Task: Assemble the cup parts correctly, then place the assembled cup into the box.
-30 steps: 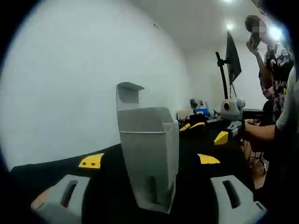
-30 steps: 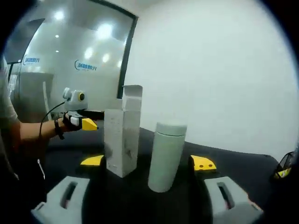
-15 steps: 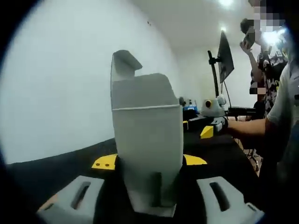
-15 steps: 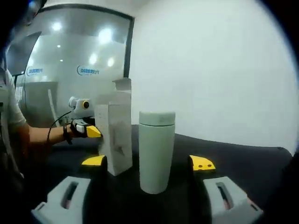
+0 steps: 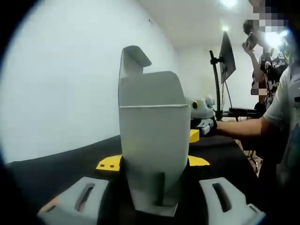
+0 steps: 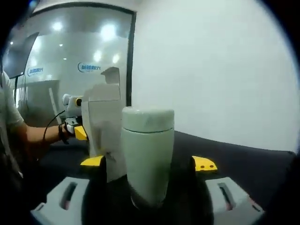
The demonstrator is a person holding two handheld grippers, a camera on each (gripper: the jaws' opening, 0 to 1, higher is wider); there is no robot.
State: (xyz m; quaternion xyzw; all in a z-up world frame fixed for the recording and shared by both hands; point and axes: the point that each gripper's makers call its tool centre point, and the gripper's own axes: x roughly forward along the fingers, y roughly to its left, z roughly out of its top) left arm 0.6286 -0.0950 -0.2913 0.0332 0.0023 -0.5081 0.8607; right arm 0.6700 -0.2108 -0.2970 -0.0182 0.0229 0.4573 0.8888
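- The tall white cardboard box (image 5: 152, 140), its top flaps standing open, stood upright on the black tabletop (image 5: 61, 168) and rose directly between the left gripper (image 5: 151, 208)'s two grey jaws, which were spread wide apart and, as far as the left gripper view showed, not touching it.
- The pale green cylindrical cup with its lid seated on top (image 6: 147, 159) stood upright just beside that box (image 6: 105, 136), the two near enough that I could not tell whether they touched.
- In the right gripper view the cup sat dead ahead of the right gripper (image 6: 147, 206), between its parted jaws, with nothing clamped.
- The cup's long axis ran vertical, crosswise to the jaws, so a side grasp around its body looked the natural next move.
- The right gripper appeared the nearer one to the cup, the left the nearer to the box; judging by this, the right was placed to lift while the left steadied.
- Yellow wedge-shaped markers (image 6: 203, 164) lay on the tabletop behind the cup.
- The cup looked already assembled, and boxing it was not yet done.
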